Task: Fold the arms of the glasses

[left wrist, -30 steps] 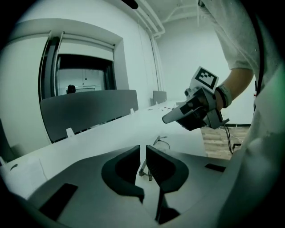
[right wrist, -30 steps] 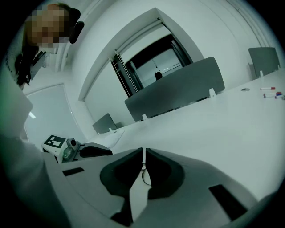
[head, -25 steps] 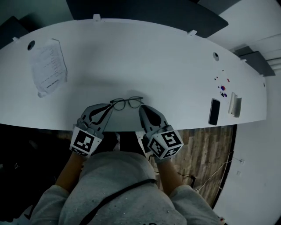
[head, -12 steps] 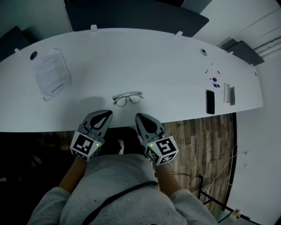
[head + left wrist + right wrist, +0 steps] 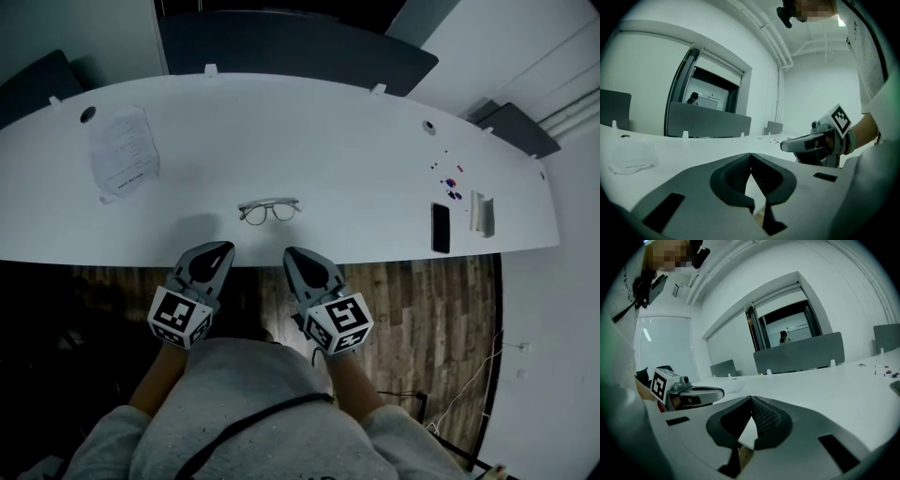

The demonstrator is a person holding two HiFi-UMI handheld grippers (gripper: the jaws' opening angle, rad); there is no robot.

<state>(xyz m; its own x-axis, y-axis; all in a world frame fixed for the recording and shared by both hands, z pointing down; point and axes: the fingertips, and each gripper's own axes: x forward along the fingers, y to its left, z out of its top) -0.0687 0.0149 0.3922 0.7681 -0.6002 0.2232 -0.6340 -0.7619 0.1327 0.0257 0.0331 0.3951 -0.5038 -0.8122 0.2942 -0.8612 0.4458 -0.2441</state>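
Observation:
A pair of thin dark-rimmed glasses (image 5: 268,210) lies on the white table (image 5: 328,150), a little back from its near edge, with no arm sticking out toward me. My left gripper (image 5: 228,247) is off the table's near edge, below and left of the glasses, shut and holding nothing. Below and right of the glasses, my right gripper (image 5: 288,251) is also off the edge, shut and holding nothing. The tips meet in the left gripper view (image 5: 750,154) and in the right gripper view (image 5: 750,398). Neither gripper view shows the glasses.
A printed sheet of paper (image 5: 123,152) lies at the table's far left. At the right lie a dark phone (image 5: 440,228), a small pale block (image 5: 481,213) and several small coloured bits (image 5: 452,185). A dark divider panel (image 5: 281,42) runs behind the table. Below is wooden floor (image 5: 422,309).
Both grippers drew back from the glasses toward me, off the table's near edge. The glasses stay on the table, now apart from both grippers.

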